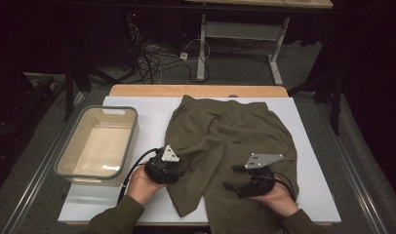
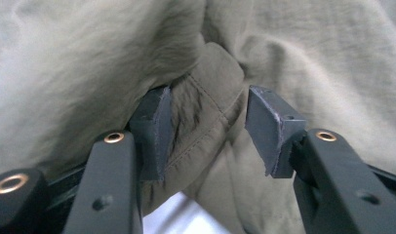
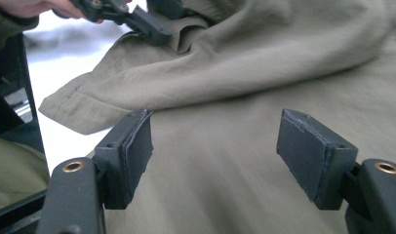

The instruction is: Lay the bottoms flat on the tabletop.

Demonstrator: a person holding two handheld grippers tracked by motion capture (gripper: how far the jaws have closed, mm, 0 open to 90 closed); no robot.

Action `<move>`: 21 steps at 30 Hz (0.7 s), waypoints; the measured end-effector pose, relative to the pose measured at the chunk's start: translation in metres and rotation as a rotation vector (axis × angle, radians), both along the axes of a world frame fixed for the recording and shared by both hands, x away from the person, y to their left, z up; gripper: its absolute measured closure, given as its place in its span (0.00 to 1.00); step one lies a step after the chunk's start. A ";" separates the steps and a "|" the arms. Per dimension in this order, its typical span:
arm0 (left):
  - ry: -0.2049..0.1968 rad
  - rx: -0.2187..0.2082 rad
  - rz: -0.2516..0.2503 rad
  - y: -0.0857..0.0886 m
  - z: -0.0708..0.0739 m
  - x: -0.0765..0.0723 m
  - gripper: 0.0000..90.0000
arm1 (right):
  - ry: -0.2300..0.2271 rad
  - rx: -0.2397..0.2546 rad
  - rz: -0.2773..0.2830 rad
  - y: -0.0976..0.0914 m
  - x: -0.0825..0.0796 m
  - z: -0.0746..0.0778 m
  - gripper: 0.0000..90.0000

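Now left tool (image 2: 206, 122) sits open w/ shorts (image 1: 225, 131) hem between pads; right tool (image 3: 215, 156) open, lower right.

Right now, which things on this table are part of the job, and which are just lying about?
In the job:
- olive shorts, spread on the white board
- left tongs, jaws apart with a fold of the hem between them
- right tongs, open over the fabric

Lying about:
- empty grey-rimmed tub
- cables on the floor
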State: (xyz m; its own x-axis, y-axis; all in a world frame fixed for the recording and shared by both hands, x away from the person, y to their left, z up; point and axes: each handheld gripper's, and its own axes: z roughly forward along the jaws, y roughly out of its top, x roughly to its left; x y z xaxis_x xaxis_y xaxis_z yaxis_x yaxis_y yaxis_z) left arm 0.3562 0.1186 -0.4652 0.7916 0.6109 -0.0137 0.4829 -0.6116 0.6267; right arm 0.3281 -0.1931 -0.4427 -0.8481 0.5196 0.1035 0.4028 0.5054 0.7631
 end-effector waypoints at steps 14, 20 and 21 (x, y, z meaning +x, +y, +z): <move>0.038 -0.070 0.003 0.008 0.001 0.007 0.90 | 0.132 -0.075 0.045 0.045 0.017 -0.019 0.36; 0.043 -0.090 0.000 0.009 0.002 0.006 0.90 | 0.185 -0.079 0.029 0.054 0.020 -0.026 0.38; 0.043 -0.089 -0.002 0.009 0.002 0.006 0.90 | 0.186 -0.073 0.027 0.055 0.020 -0.026 0.39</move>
State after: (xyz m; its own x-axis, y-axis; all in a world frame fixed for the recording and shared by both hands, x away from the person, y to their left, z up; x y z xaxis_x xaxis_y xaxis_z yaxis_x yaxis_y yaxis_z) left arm 0.3619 0.1278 -0.4635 0.7900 0.6045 -0.1023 0.5098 -0.5551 0.6572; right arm 0.3477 -0.1383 -0.4690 -0.8316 0.5089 0.2224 0.5188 0.5692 0.6378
